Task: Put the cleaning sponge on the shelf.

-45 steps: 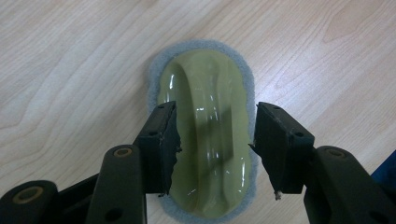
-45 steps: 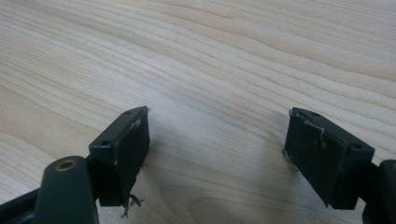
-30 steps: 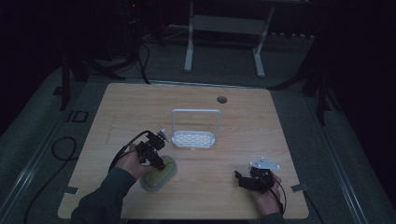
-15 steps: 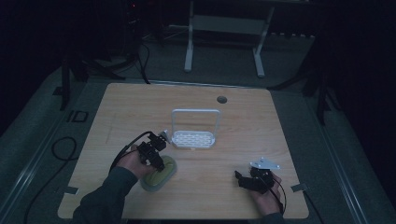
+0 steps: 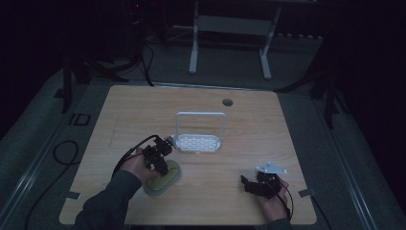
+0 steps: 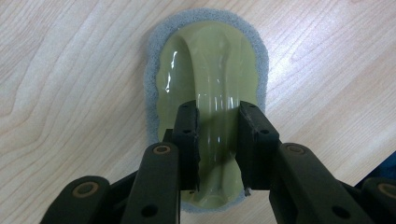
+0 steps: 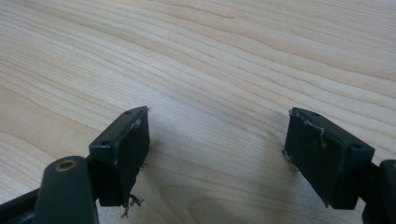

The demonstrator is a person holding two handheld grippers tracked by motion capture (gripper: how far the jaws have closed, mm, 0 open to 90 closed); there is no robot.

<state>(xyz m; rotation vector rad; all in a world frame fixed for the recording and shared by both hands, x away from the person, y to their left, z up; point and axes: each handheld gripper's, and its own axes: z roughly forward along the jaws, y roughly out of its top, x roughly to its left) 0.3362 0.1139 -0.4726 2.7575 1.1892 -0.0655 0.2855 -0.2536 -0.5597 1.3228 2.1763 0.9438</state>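
Pale wood, finely grained, makes up the table [image 5: 268, 143] in the high view; it stands on a grey floor in a room so dim that the back of it falls away into black. A light metal frame [image 5: 230, 28] with two legs stands on the floor beyond the far edge, and dark cables trail near the left corner. A round hole [image 5: 227, 102] sits near the table's far edge. Near the middle stands a white perforated rack [image 5: 198, 139] with a tall wire handle. Toward the near left, the left gripper [image 5: 160, 160] is over a yellow-green scrubber [image 5: 163, 178] lying flat on the wood; the person's hand and dark sleeve hide part of it. At the near right the right gripper [image 5: 246, 184] rests low by the table edge, well apart from the rack; its jaws are too small and dark here to judge.

From the left gripper view, the scrubber [image 6: 210, 93] is plain: a glossy yellow-green plastic body with a raised central ridge, on a grey foam pad whose rim shows all around. The left gripper [image 6: 217, 140] has its two black jaws pressed against either side of that ridge, clamped on it. The near end of the scrubber is hidden behind the jaws.

From the right gripper view, the right gripper [image 7: 217, 144] holds its jaws wide apart over bare wood, nothing between them. The pads look frayed at their edges.
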